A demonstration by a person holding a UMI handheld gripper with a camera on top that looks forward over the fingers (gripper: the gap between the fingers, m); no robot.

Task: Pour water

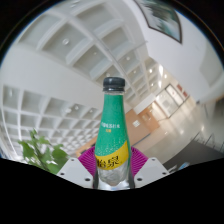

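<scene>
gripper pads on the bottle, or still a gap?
Touching. In the gripper view the green bottle stands upright between the fingers, and both purple pads sit flush against its lower sides with no gap visible; the gripper is shut on it.

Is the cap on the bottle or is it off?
On. The dark cap sits on the green bottle, held upright in the gripper.

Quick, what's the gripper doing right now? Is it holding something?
Gripper: closed on the green bottle, lifted up, with the ceiling behind it. The bottle is upright and its dark cap is on.
</scene>
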